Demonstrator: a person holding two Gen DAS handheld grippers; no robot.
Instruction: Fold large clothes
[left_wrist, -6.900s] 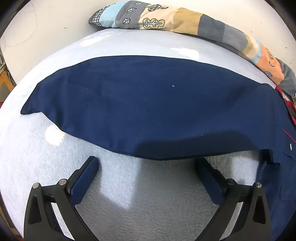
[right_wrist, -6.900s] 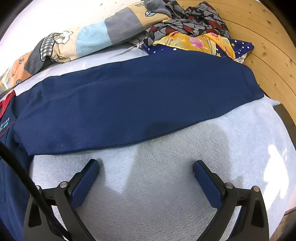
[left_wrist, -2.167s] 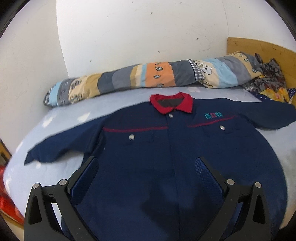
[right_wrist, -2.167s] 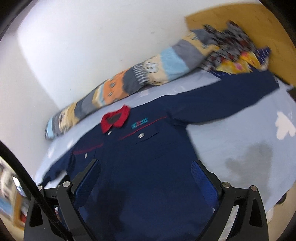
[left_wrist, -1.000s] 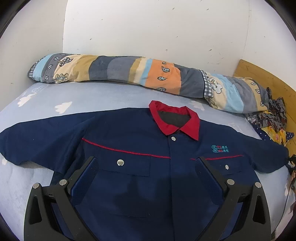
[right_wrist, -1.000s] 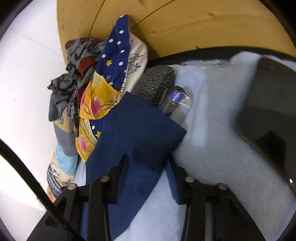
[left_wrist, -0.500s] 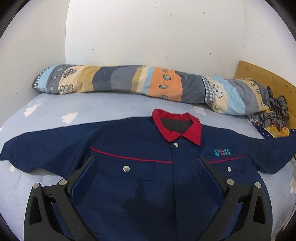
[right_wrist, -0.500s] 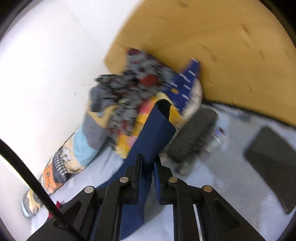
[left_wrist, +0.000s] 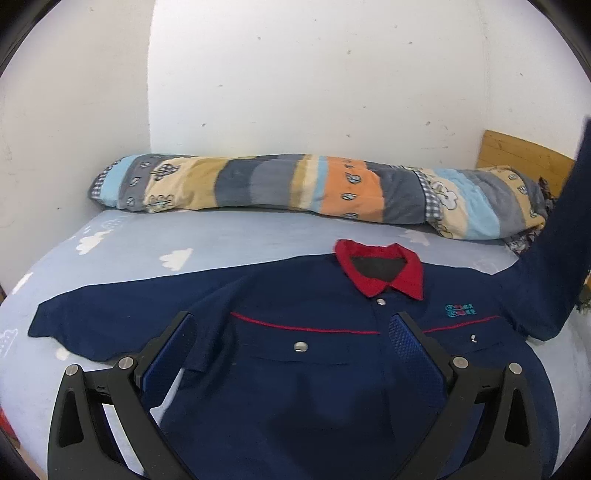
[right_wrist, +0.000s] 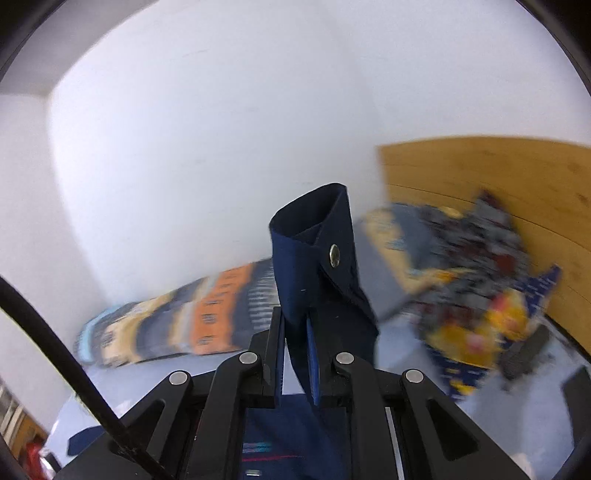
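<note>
Since the earlier frames, the jacket's right sleeve (right_wrist: 314, 258) has been lifted off the bed by the right gripper (right_wrist: 295, 354), whose jaws have just been closing and are now clamped on the cloth just below the snap-buttoned cuff, which stands up beyond the fingertips. From the left wrist view the same sleeve (left_wrist: 554, 251) is seen rising steeply at the right edge, while the rest of the navy work jacket (left_wrist: 314, 369) is spread face up on the light-blue sheet (left_wrist: 221, 240), red collar (left_wrist: 380, 273) toward the striped bolster (left_wrist: 295, 188). The sleeve is probably being held high so that it can be carried across the chest as a first fold. The left gripper (left_wrist: 295, 354) is held wide open above the jacket's front, its fingers (left_wrist: 173, 350) gripping nothing.
</note>
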